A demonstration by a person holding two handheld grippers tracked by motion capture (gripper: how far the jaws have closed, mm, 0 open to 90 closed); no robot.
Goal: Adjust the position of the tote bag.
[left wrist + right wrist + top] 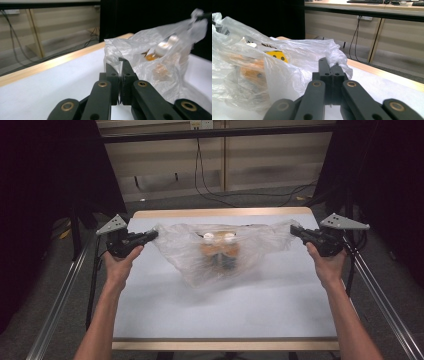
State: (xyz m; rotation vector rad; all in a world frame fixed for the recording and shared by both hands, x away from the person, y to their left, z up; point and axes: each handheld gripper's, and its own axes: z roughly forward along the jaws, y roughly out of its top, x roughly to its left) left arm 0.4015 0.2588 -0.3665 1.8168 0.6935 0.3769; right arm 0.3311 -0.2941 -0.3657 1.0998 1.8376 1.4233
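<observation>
A clear plastic bag [220,251] hangs stretched between both grippers over the white table [225,310]. Inside it sit orange and yellow items with white round tops [219,238]; what they are I cannot tell. My left gripper [154,234] is shut on the bag's left corner, its jaws pinching the film [117,62]. My right gripper [294,229] is shut on the bag's right corner [334,58]. In the right gripper view a yellow piece with black dots [277,56] shows through the bag [249,75]. The bag [160,60] bulges ahead of the left jaws.
The table has a wooden edge [220,213] at the far side. Metal rails [60,295] run along both sides of the table. Cables [210,190] lie on the floor beyond it, with dark curtains left and right.
</observation>
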